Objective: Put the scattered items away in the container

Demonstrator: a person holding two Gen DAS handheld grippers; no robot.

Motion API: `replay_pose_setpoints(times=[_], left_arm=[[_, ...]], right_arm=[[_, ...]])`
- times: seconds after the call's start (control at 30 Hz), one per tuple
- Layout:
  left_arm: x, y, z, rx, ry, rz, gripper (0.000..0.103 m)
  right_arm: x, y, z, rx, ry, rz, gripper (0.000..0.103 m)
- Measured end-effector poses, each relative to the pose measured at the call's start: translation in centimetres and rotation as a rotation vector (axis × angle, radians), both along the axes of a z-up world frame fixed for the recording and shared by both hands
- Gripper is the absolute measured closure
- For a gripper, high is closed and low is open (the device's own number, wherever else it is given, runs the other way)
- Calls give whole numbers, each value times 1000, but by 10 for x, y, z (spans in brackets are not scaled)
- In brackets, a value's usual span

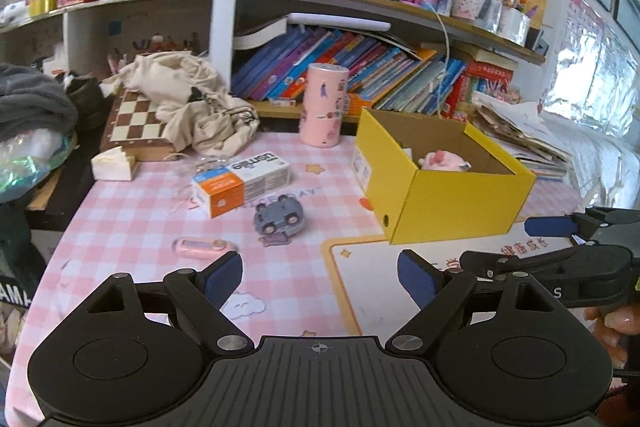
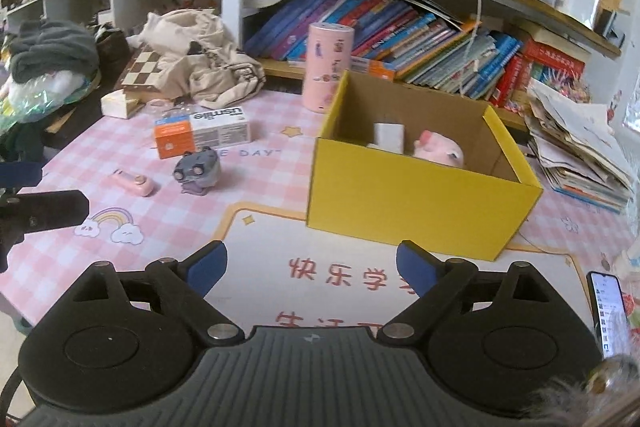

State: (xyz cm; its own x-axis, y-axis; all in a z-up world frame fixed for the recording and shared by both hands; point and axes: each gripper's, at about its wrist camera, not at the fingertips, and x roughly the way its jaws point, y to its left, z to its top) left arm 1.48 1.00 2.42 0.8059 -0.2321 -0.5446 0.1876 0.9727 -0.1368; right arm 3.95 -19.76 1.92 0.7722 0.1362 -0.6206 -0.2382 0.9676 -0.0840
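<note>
A yellow cardboard box [image 1: 448, 203] [image 2: 400, 203] stands open on the pink checked table; inside lie a pink plush toy [image 1: 442, 161] [image 2: 440, 149] and a small white box [image 2: 389, 137]. On the table to its left lie an orange and white Usmile carton [image 1: 240, 183] [image 2: 202, 135], a grey toy car [image 1: 280, 217] [image 2: 197, 171] and a small pink gadget [image 1: 204, 247] [image 2: 134, 183]. My left gripper [image 1: 320, 275] is open and empty, low over the table in front of the car. My right gripper [image 2: 312, 267] is open and empty, in front of the box.
A tall pink cylinder [image 1: 323, 105] [image 2: 330, 67] stands behind the box. A chessboard [image 1: 136, 123] with beige cloth [image 1: 192, 99] lies at back left. Book shelves fill the back wall. A paper stack [image 2: 576, 143] sits right, a phone [image 2: 608, 315] at the near right.
</note>
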Motion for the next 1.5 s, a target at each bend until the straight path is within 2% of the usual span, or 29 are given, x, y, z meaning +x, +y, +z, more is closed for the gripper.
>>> replay_pose_setpoints(times=[0.07, 0.13, 0.53, 0.67, 1.03, 1.5], left_arm=[[-3, 5, 0, -6, -1, 12, 14], [-5, 9, 0, -6, -4, 23, 8], [-16, 29, -4, 1, -1, 91, 8], [-20, 30, -8, 22, -20, 109, 8], [-14, 29, -16, -2, 23, 122, 7], [5, 27, -18, 29, 46, 155, 7]], right_arm=[[-2, 6, 0, -10, 0, 13, 11], [-4, 12, 0, -20, 0, 27, 11], [-2, 49, -1, -105, -13, 147, 9], [-5, 57, -1, -99, -17, 163, 9], [-5, 62, -11, -115, 13, 190, 9], [21, 64, -18, -99, 37, 245, 9]])
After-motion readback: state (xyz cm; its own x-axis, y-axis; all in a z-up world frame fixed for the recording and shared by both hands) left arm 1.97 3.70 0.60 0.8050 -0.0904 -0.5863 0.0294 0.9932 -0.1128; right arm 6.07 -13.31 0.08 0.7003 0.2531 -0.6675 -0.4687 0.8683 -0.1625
